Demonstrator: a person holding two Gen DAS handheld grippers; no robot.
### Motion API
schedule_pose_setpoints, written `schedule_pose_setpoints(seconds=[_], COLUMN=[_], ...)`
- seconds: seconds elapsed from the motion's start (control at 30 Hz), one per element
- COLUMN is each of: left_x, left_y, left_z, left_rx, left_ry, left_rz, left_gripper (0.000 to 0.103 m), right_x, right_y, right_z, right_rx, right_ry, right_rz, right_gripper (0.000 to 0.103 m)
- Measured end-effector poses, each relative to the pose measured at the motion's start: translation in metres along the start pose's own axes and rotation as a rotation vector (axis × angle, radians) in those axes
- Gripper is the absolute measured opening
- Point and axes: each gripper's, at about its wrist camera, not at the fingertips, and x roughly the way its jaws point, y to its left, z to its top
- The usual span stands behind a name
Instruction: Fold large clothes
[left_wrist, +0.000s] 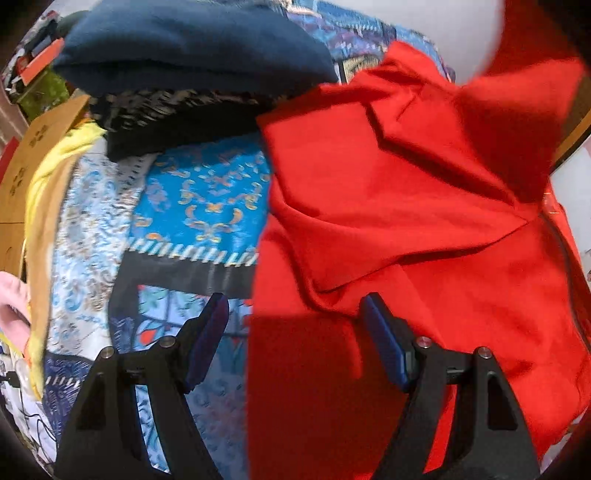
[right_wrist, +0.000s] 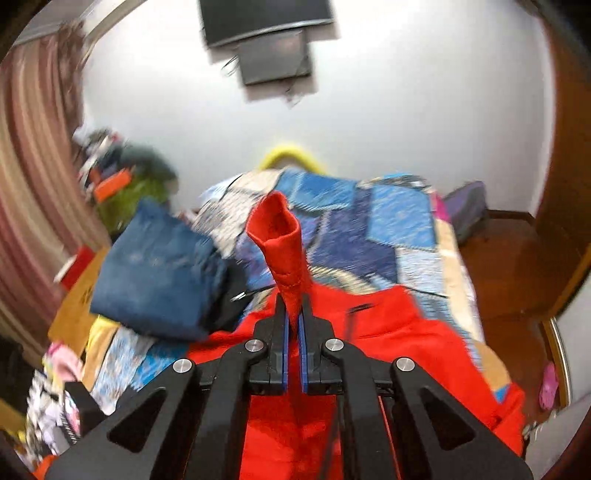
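A large red garment (left_wrist: 406, 221) lies rumpled on a bed with a blue patterned quilt (left_wrist: 207, 206). My left gripper (left_wrist: 293, 306) hangs open just above the garment's left edge, its blue pads wide apart with nothing pinched between them. In the right wrist view my right gripper (right_wrist: 293, 310) is shut on a red cuff or sleeve end (right_wrist: 275, 229), which sticks up beyond the fingertips. The rest of the red garment (right_wrist: 406, 343) trails below it on the quilt (right_wrist: 369, 229).
A stack of folded dark blue and black clothes (left_wrist: 192, 74) sits on the quilt at the left of the red garment; the stack (right_wrist: 159, 269) is also in the right wrist view. A cardboard box (left_wrist: 33, 166) and yellow fabric (left_wrist: 48, 192) lie at the bed's left. White wall and wooden floor (right_wrist: 517, 266) lie beyond.
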Motion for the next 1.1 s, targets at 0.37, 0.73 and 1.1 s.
schedule_pose_setpoints(seconds=[0.37, 0.73, 1.1], left_x=[0.015, 0.023, 0.025], left_y=[0.023, 0.044, 0.034], left_z=[0.015, 0.014, 0.008], left_rx=[-0.091, -0.134, -0.113], left_ry=[-0.06, -0.047, -0.032], left_rz=[0.201, 0.189, 0.193], left_gripper=[0.074, 0.08, 0.084], right_x=[-0.021, -0.023, -0.033], right_y=[-0.103, -0.16, -0.164], right_z=[-0.048, -0.131, -0.164], right_rx=[0.221, 0.401, 0.367], right_ry=[0.051, 0.228, 0.326], right_rz=[-0.131, -0.166, -0.169], right_gripper=[0.004, 0.004, 0.011])
